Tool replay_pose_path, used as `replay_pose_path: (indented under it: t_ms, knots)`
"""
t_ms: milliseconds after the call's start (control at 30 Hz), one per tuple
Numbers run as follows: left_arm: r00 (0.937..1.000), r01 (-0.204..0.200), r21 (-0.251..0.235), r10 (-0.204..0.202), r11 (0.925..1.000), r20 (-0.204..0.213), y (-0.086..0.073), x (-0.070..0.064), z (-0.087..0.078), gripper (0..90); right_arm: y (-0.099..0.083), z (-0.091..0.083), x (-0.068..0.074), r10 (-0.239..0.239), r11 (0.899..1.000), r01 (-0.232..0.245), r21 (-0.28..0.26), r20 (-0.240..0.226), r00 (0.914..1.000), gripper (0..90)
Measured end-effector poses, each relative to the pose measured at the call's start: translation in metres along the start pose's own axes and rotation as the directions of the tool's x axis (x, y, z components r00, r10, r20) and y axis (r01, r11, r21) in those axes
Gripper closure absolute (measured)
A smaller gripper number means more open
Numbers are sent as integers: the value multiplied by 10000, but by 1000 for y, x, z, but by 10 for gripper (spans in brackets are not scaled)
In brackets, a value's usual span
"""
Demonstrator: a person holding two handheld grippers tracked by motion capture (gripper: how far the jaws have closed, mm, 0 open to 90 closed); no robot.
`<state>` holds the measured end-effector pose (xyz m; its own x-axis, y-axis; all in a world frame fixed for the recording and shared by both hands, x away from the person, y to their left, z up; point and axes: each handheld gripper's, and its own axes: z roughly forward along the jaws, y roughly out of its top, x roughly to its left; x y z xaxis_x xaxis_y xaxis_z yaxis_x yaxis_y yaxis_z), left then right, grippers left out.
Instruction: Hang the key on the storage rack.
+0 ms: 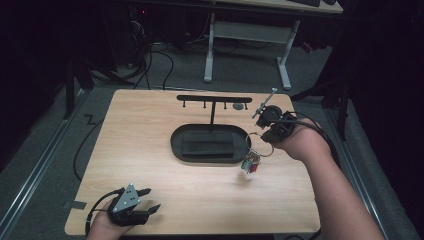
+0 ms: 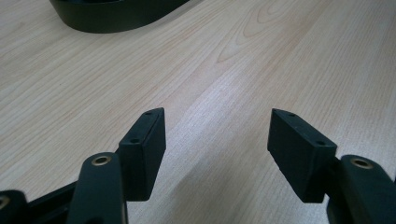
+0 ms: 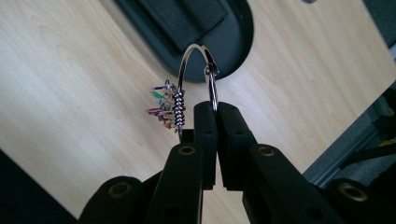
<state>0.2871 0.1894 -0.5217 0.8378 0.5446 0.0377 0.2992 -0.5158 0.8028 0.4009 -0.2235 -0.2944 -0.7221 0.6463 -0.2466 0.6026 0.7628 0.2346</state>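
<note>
Right gripper view first: key ring (image 3: 196, 60), a silver loop with a beaded coil and a cluster of small coloured tags (image 3: 161, 109) hanging at one side, pinched by its wire in the right hand-held gripper (image 3: 215, 109), jaws pressed together on the metal. Held in the air, clear of the table (image 3: 70, 93), just off the rounded end of the black oval tray (image 3: 233, 42). Seen from the high view as well: ring (image 1: 264, 146) dangling below the right hand-held gripper (image 1: 270, 131), tags (image 1: 250, 165) hanging lowest, beside the right end of the tray (image 1: 177, 145) and below the right tip of the black T-shaped hook rack (image 1: 214, 99) rising from that tray.

Judged step: carrying the ring up toward one of the rack's small pegs, hanging not yet done. Next move likely calls for more lift, then a turn of the wrist to present the open loop to a peg near the bar's right end, then a gentle release once the loop catches; swinging tags likely to make the aim harder.

Farther out, left hand-held gripper (image 1: 145, 200) low at the near left corner of the table, jaws spread wide and holding nothing, same in the left gripper view (image 2: 217, 140), bare wood beneath.
</note>
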Motion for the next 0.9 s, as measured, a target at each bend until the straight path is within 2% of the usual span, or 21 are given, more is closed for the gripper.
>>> replay_pose_path:
  t_ms: [200, 333, 567, 900]
  knots:
    - [10000, 26, -29, -26, 10000, 19, -1, -1, -2, 376, 19, 2, -13, 122, 9997, -115, -202, 325, 9994, 876]
    - [9999, -111, 117, 112, 9999, -29, -4, -2, -5, 376, 31, 6, -22, 250, 9985, -225, -501, 495, 9985, 876]
    - [9998, 47, 108, -45, 9999, -203, -10, -2, -12, 378, 49, 29, -41, 583, 9959, -542, -727, 546, 9968, 875]
    - [9997, 167, 209, -163, 9996, -205, -15, -2, -15, 377, 65, 53, -61, 816, 9948, -765, -665, 769, 9937, 875]
